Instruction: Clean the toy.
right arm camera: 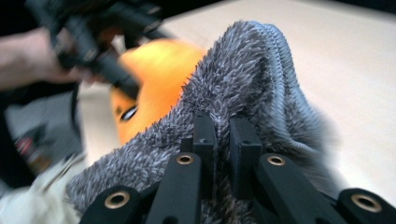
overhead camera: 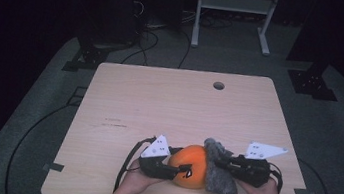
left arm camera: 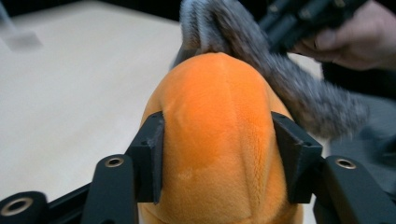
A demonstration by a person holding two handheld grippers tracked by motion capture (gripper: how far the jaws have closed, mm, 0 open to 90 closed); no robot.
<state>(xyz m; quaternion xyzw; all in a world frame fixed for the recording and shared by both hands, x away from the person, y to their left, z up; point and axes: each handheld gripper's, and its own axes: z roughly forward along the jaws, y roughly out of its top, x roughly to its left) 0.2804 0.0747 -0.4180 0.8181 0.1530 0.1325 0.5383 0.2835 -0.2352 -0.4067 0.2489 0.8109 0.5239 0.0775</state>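
A round orange plush toy [overhead camera: 193, 166] is set near the front edge of the pale wooden table [overhead camera: 179, 103], whose far half lies bare toward a round cable hole [overhead camera: 219, 85]. The toy's sides are squeezed by the left gripper [overhead camera: 181, 169], held level from the left. A grey fuzzy cloth [overhead camera: 220, 176], draped against the toy's right, is pinched by the right gripper [overhead camera: 219, 162].

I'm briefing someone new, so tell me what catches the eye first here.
The bright orange plush toy at the near edge of the wooden table stands out, clamped between the jaws of the left gripper. Next is the fuzzy grey cloth draped against the toy's right side, pinched by the right gripper.
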